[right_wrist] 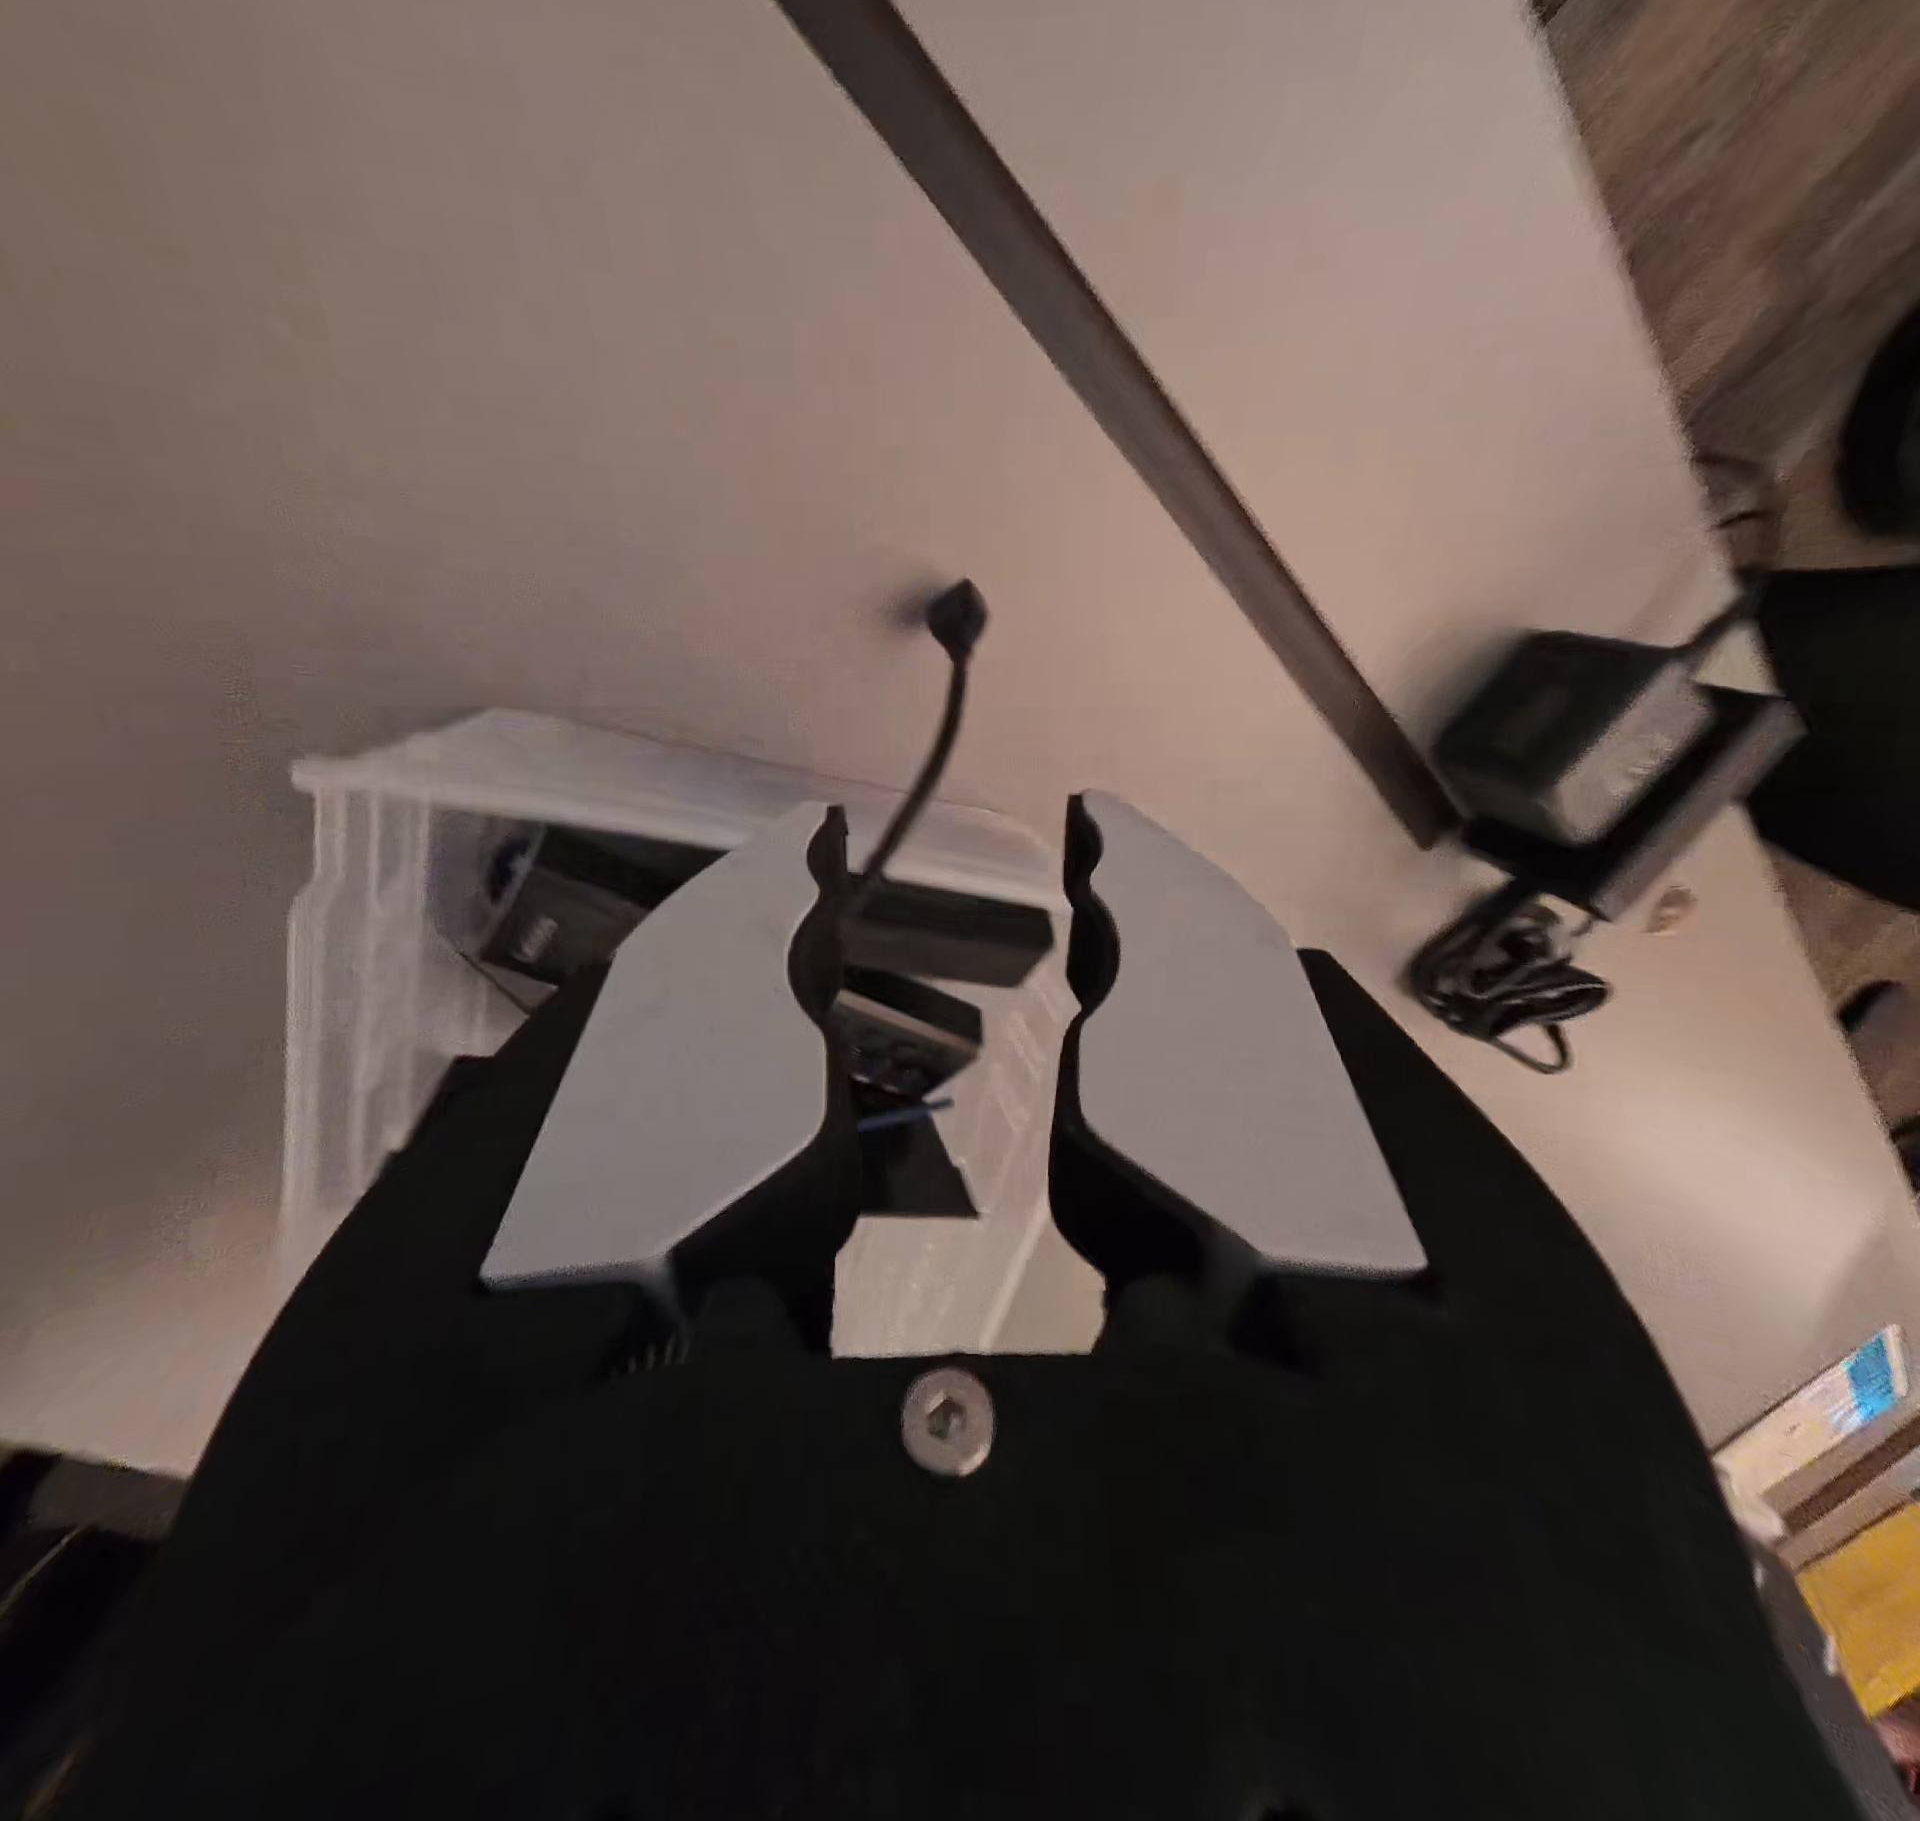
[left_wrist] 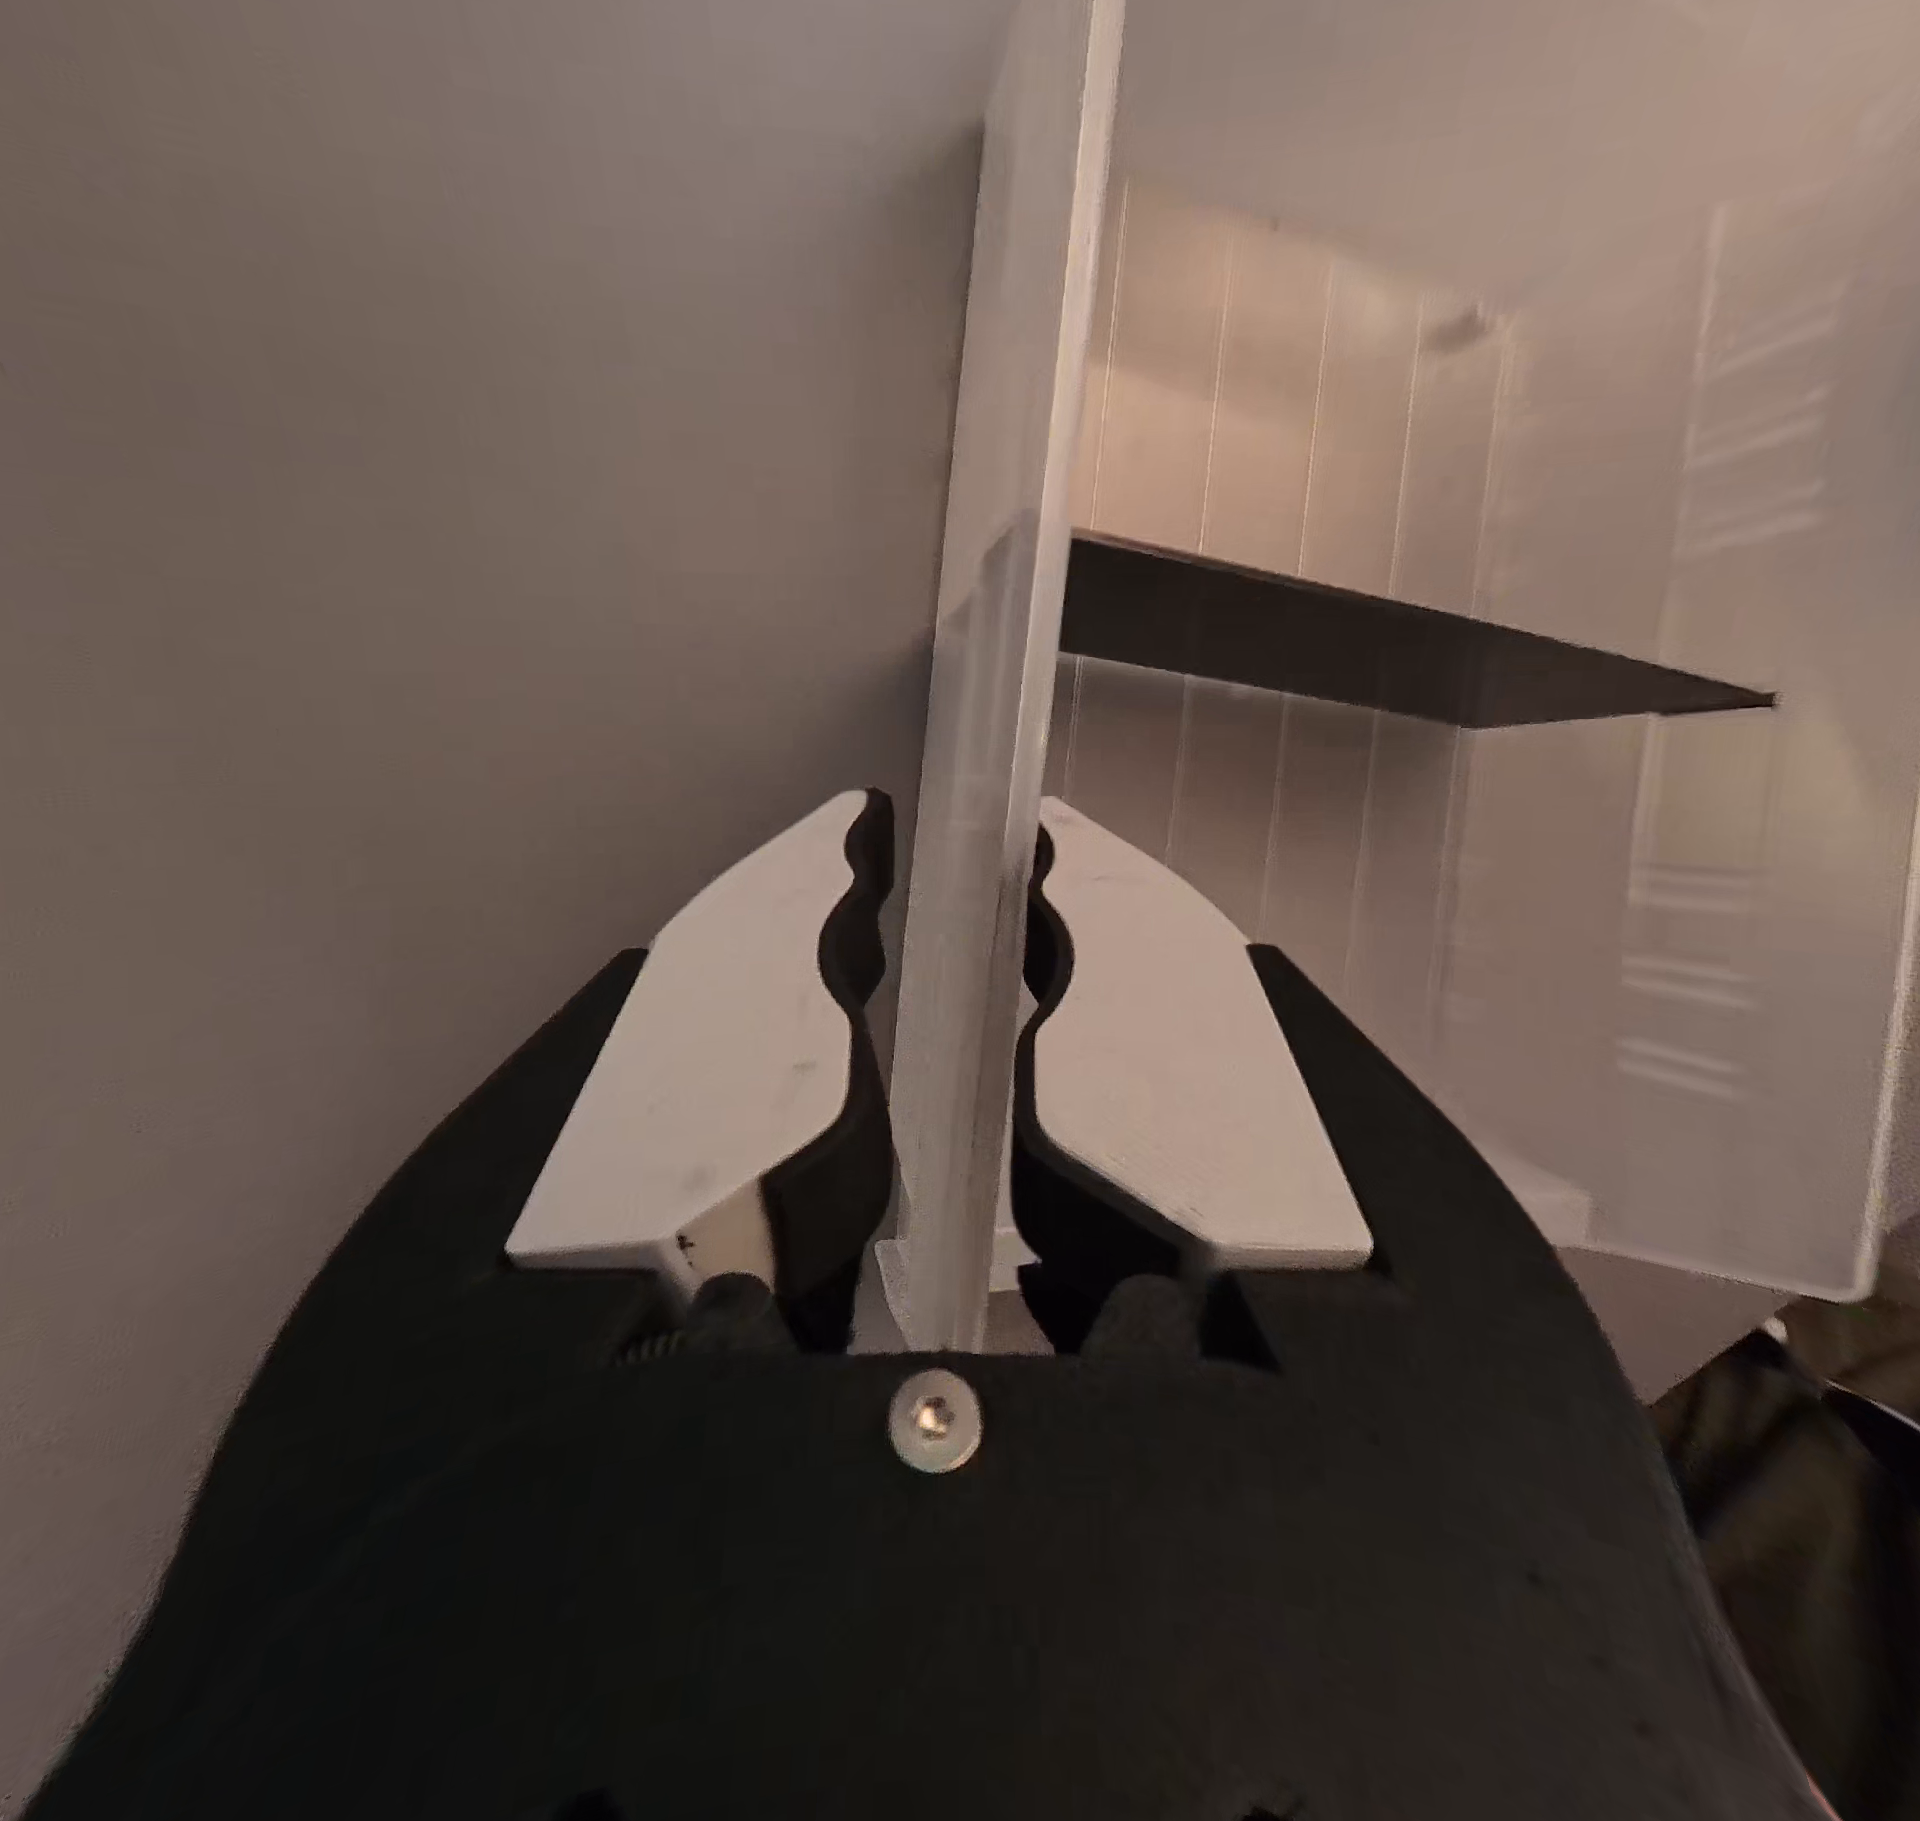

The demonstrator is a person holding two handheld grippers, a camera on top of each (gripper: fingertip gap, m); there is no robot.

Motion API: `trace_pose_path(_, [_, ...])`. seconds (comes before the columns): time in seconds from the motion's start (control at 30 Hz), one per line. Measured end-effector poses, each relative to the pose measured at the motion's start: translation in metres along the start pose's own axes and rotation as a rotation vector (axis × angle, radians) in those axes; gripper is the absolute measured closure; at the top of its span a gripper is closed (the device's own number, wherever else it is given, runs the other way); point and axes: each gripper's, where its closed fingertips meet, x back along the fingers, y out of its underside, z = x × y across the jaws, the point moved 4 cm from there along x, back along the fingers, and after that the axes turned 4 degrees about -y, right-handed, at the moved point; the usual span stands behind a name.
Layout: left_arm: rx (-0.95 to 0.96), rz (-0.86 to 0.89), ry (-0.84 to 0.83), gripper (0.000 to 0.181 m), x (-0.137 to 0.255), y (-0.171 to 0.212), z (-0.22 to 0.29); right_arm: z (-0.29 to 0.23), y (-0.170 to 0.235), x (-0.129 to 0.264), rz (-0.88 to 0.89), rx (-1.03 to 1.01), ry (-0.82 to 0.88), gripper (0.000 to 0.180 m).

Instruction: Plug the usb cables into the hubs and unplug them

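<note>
In the left wrist view my left gripper is shut on the upright wall of a clear plastic box, which fills the right of that view. In the right wrist view my right gripper is open and empty, hovering over the same kind of clear box. Black USB hubs lie inside it. A black USB cable rises from the box past my left finger pad. Its plug lies on the white table.
A black power adapter and a coiled black cable lie on the table to the right. A dark strip runs diagonally across the table. A dark edge shows through the box wall. One gripper's finger ends stand about 60 centimeters off the other's.
</note>
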Motion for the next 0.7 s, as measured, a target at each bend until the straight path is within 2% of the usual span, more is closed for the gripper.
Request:
trace_pose_path(0.03, [0.001,0.009,0.0,0.159,0.003,0.0,-0.001,-0.002,-0.008,-0.014,-0.062,-0.012,-0.021,0.138])
trace_pose_path(0.17, [-0.008,0.01,-0.018,0.161,0.008,0.002,-0.002,0.004,-0.008,-0.053,-0.239,-0.053,-0.017,0.137])
trace_pose_path(0.4, [-0.022,0.009,-0.022,0.162,0.008,-0.003,-0.001,0.007,0.012,-0.078,-0.345,-0.079,-0.057,0.138])
trace_pose_path(0.57, [-0.016,0.019,-0.016,0.163,0.008,-0.004,-0.001,0.006,0.017,-0.082,-0.38,-0.072,-0.067,0.169])
trace_pose_path(0.7, [-0.009,0.023,-0.002,0.164,0.008,-0.003,-0.001,0.001,0.014,-0.073,-0.297,0.034,-0.063,0.173])
